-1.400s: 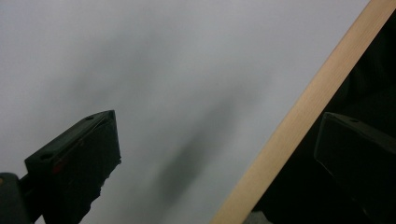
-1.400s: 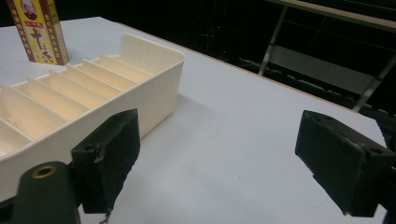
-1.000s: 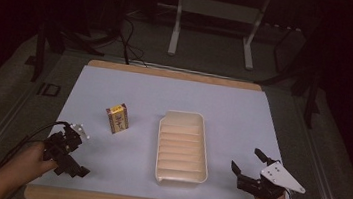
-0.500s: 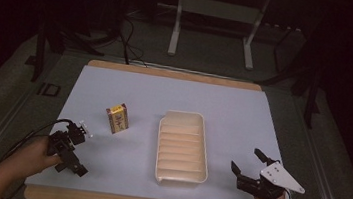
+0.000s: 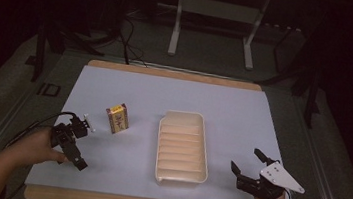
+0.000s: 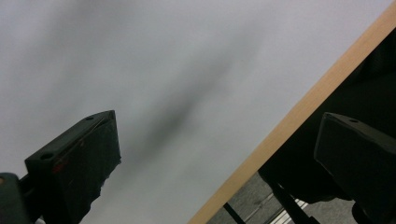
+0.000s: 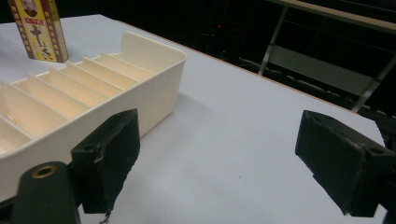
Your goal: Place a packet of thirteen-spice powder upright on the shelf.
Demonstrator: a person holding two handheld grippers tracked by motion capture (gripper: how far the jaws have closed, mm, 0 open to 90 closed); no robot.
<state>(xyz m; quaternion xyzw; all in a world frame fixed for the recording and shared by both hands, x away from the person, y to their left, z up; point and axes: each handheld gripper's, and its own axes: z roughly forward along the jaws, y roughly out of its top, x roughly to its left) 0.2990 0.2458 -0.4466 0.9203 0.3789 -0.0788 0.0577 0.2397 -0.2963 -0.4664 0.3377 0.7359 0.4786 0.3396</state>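
Note:
A small yellow box (image 5: 117,118) with red print stands upright on the white table sheet (image 5: 175,94); the right gripper view has the box (image 7: 39,30) beyond the tray. A cream ribbed tray (image 5: 182,148) lies empty right of it. My left gripper (image 5: 73,143) is held low at the table's front left, left of the box, jaws wide and empty (image 6: 219,135). My right gripper (image 5: 246,160) rests at the front right beside the tray (image 7: 93,93), open with nothing between its jaws (image 7: 219,140).
The wooden table edge (image 6: 289,121) runs close to the left gripper, with dark floor past it. A white metal stand (image 5: 214,13) and cables are behind the table. Bare sheet lies between the tray and the right gripper.
The left hand has shifted its gripper slightly away from the front edge and turned it. The right gripper, box and tray have stayed put.

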